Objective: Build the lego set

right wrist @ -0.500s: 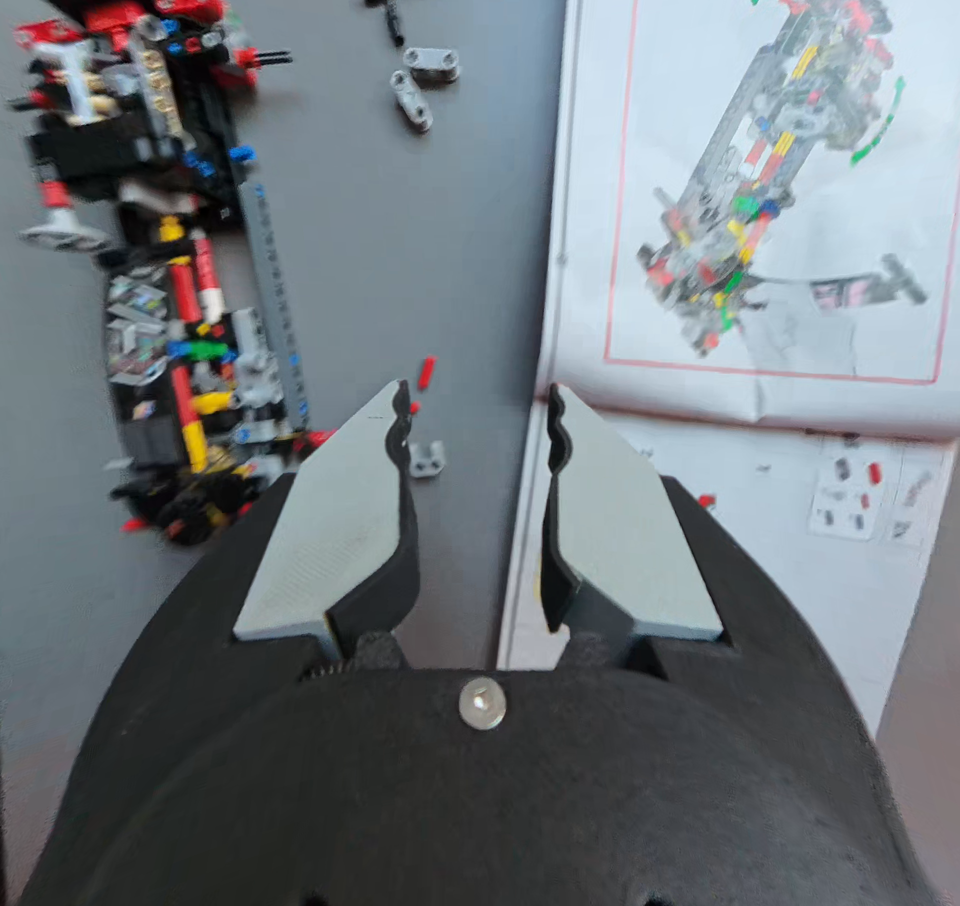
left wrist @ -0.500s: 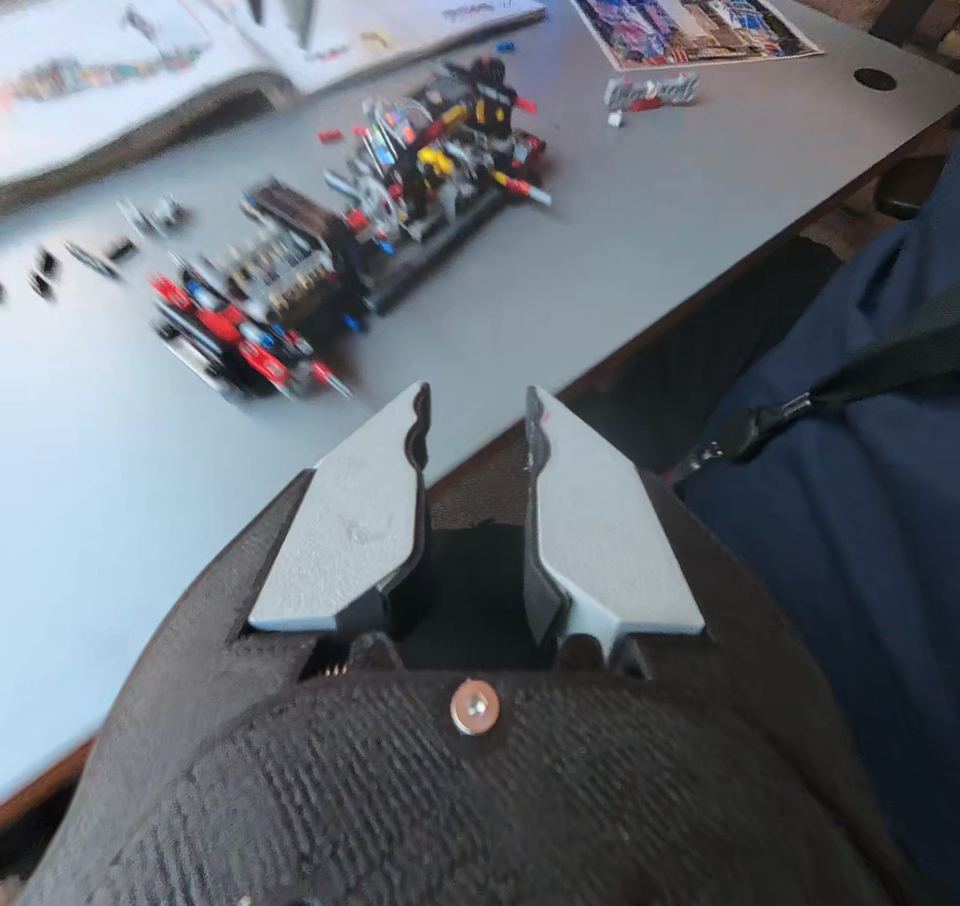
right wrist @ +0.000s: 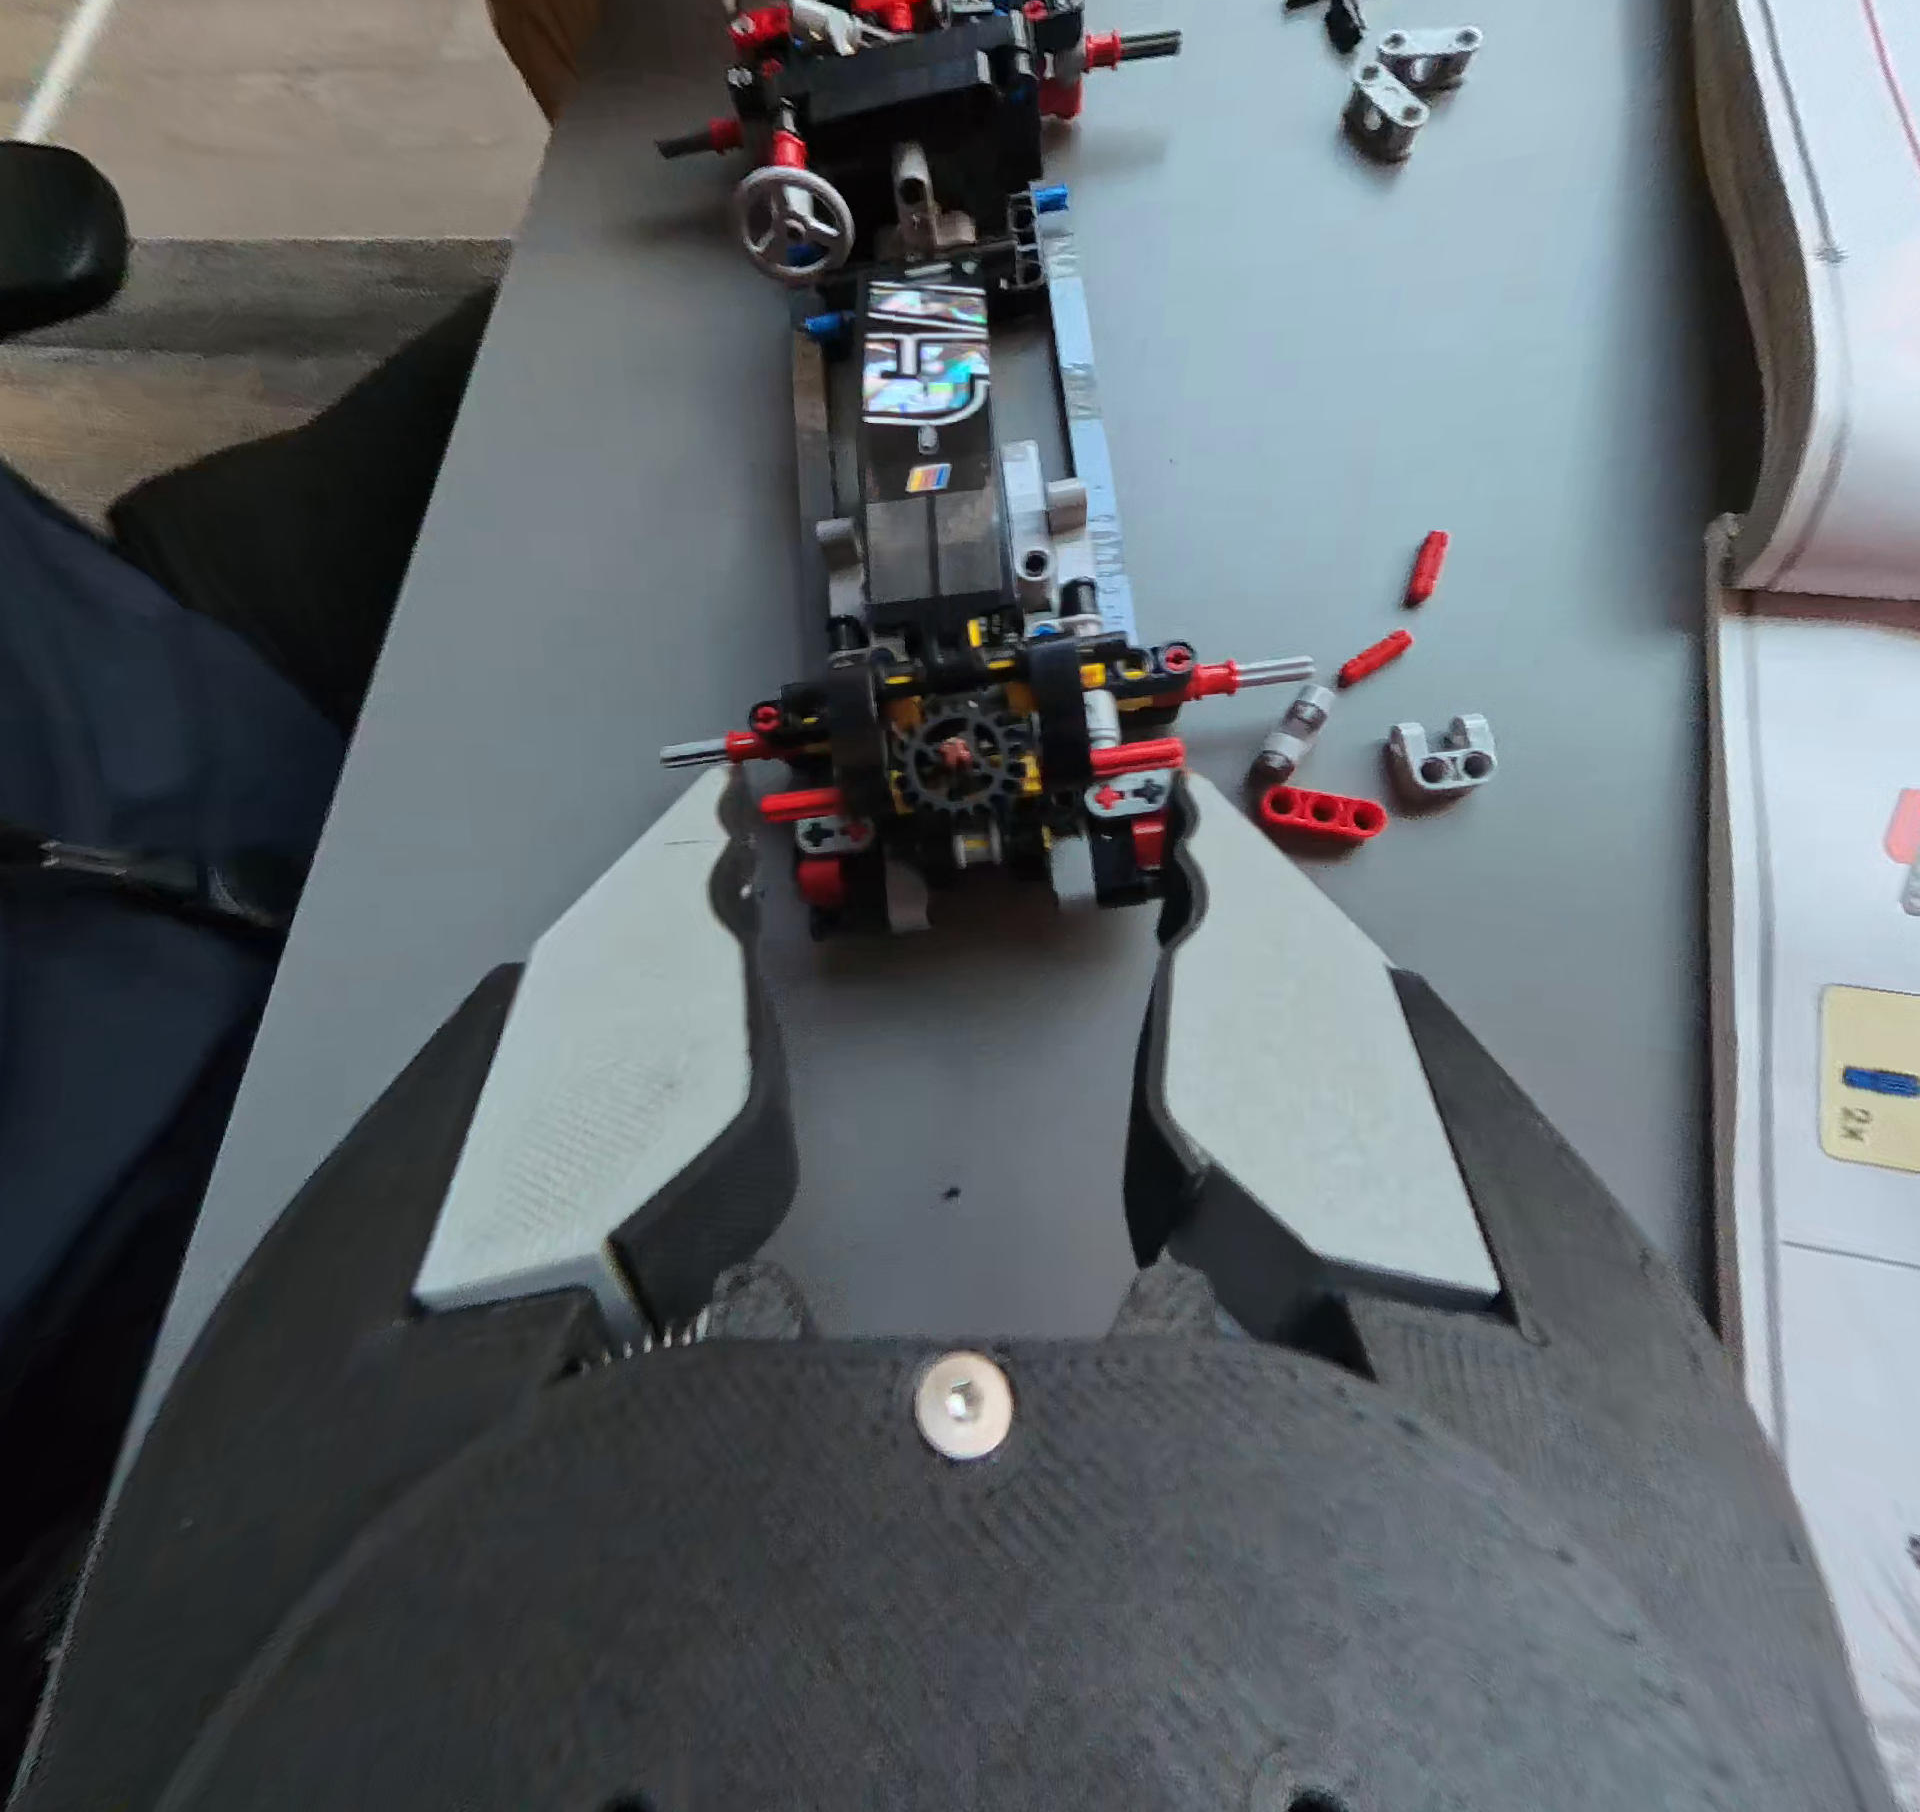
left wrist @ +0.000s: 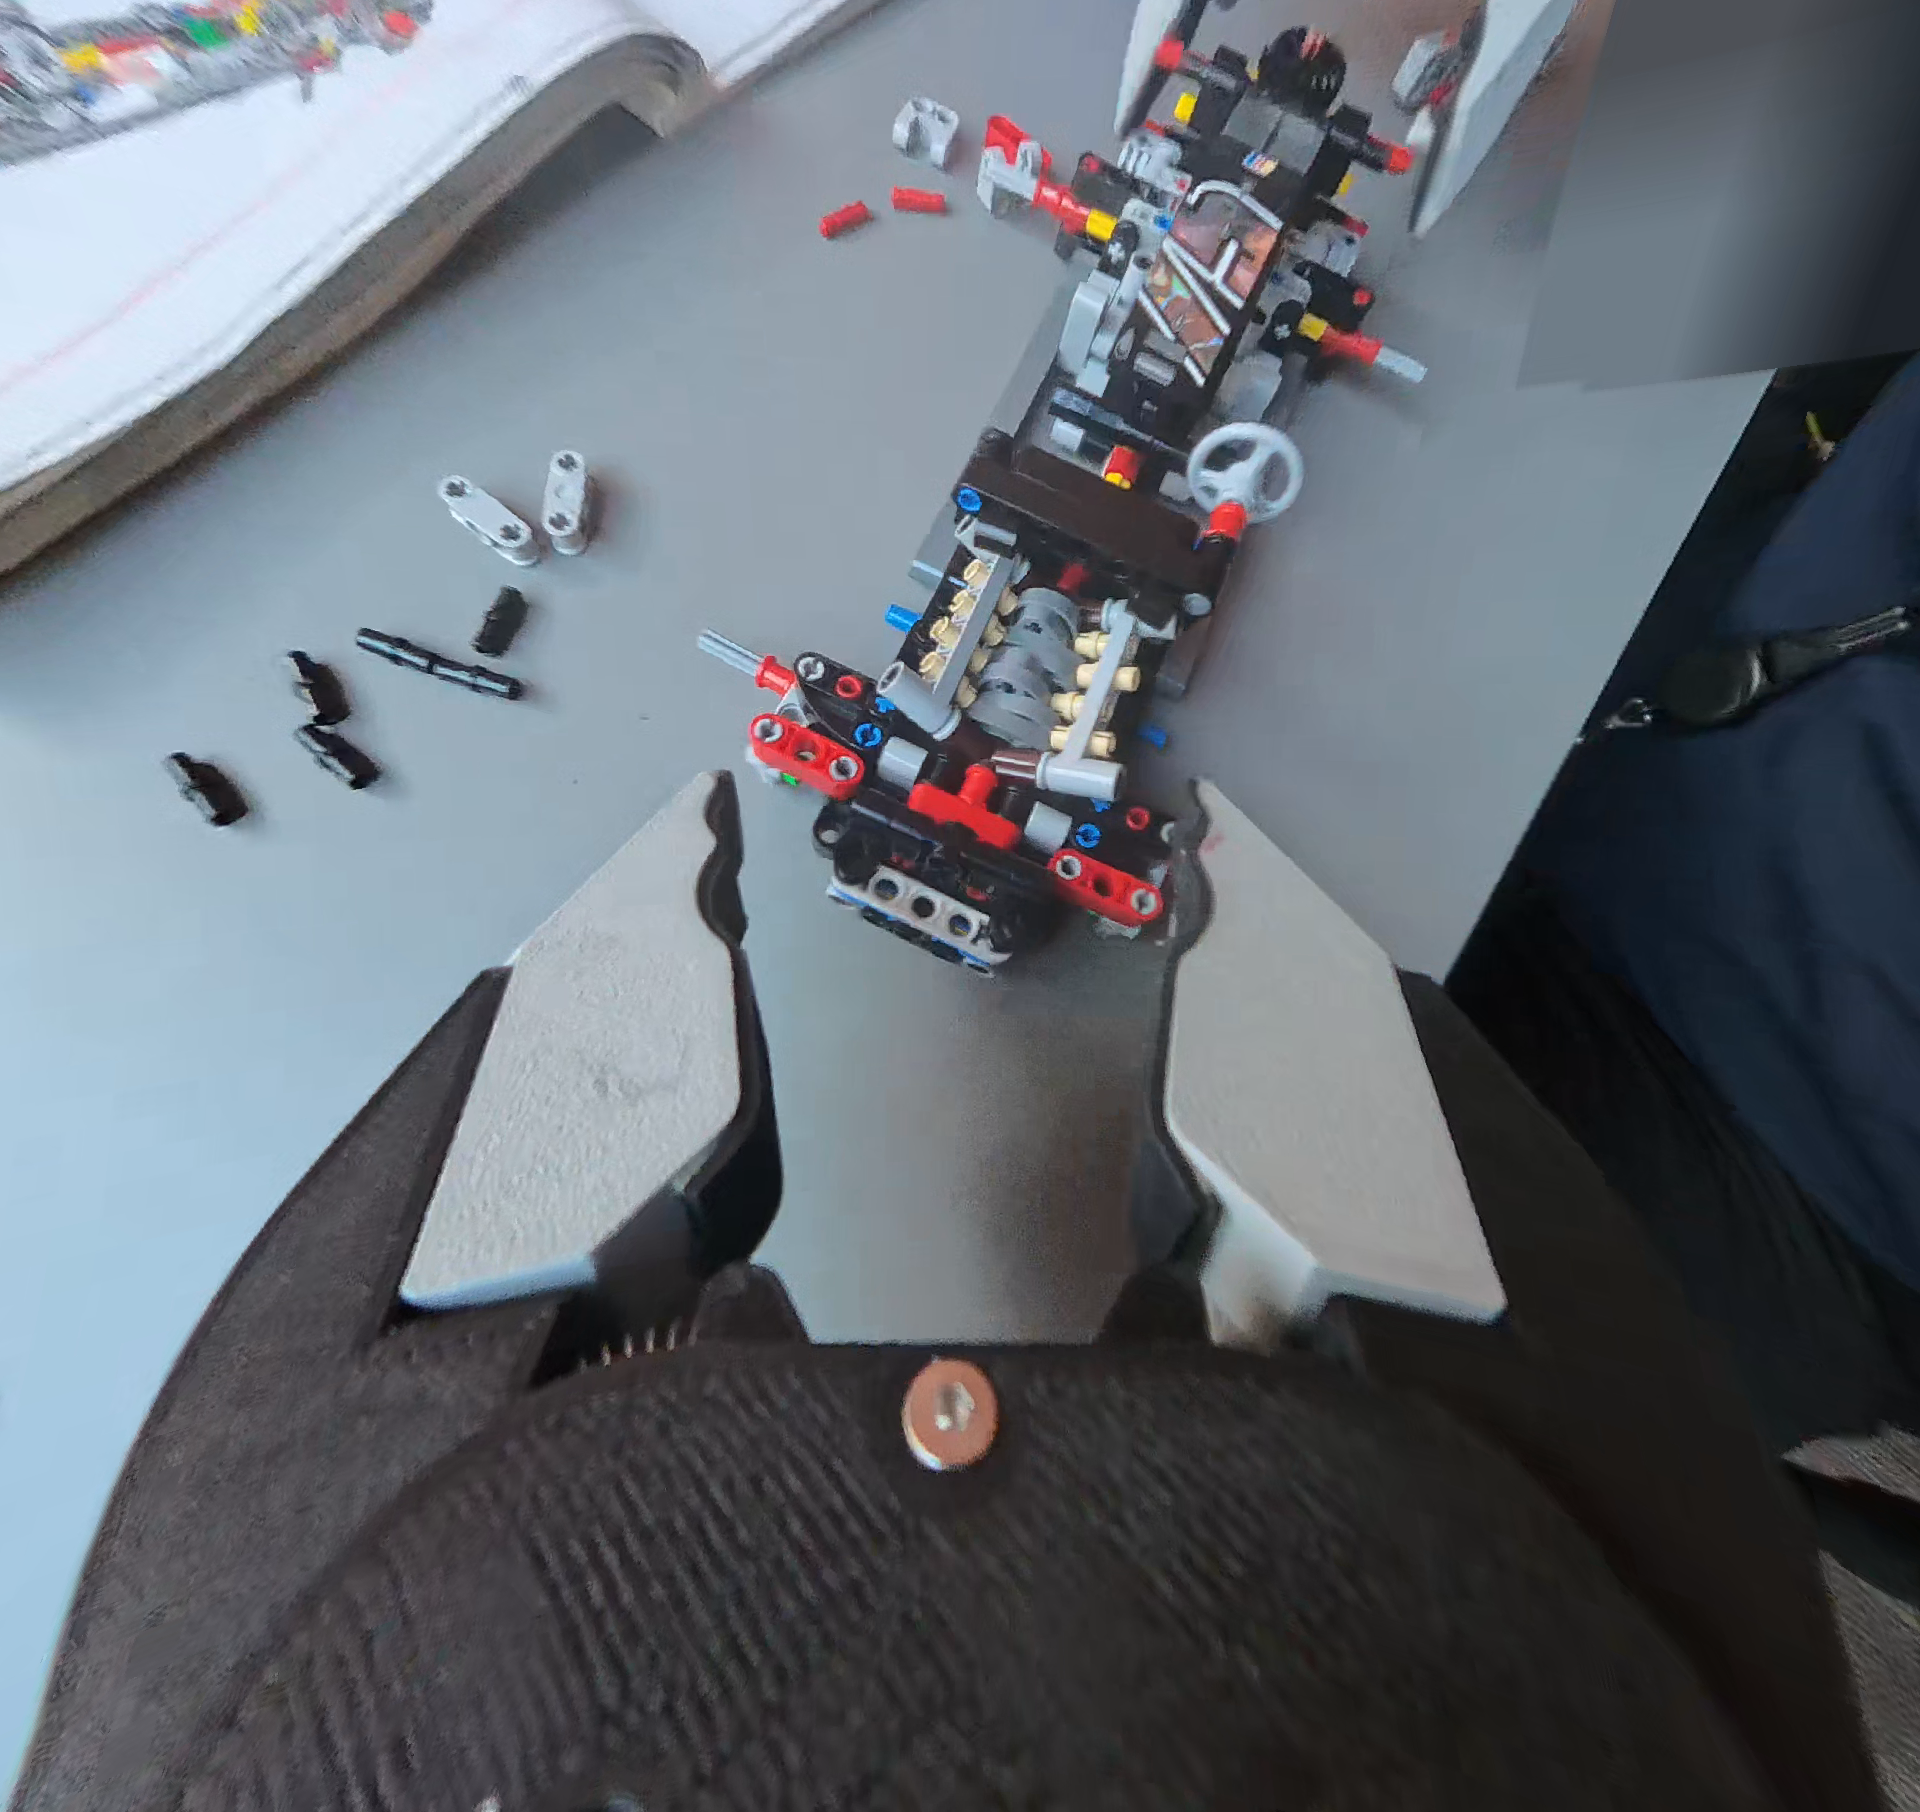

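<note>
1. Along the counter's point(left wrist: 520, 931) near edge lies a long toy car frame point(left wrist: 1091, 619) built of black, red and grey bricks, with a gripper at each end.
2. The left gripper point(left wrist: 961, 869) has its jaws spread wide around the engine end of the frame; its right fingertip point(left wrist: 1195, 889) is just beside a red beam, and the left fingertip stands clear. Nothing is clamped.
3. The right gripper point(right wrist: 956, 848) faces the other end, where a black gear point(right wrist: 951, 754) sits. Its jaws are wide too, one on each side of that end, the right fingertip point(right wrist: 1184, 858) close against the bricks; whether it presses I cannot tell.
4. Loose parts lie towards the far side: black pins point(left wrist: 322, 723), grey connectors point(left wrist: 520, 510), red pins point(right wrist: 1392, 619), a red beam point(right wrist: 1322, 814).
5. An open instruction book point(left wrist: 260, 204) lies at the far edge.
</note>
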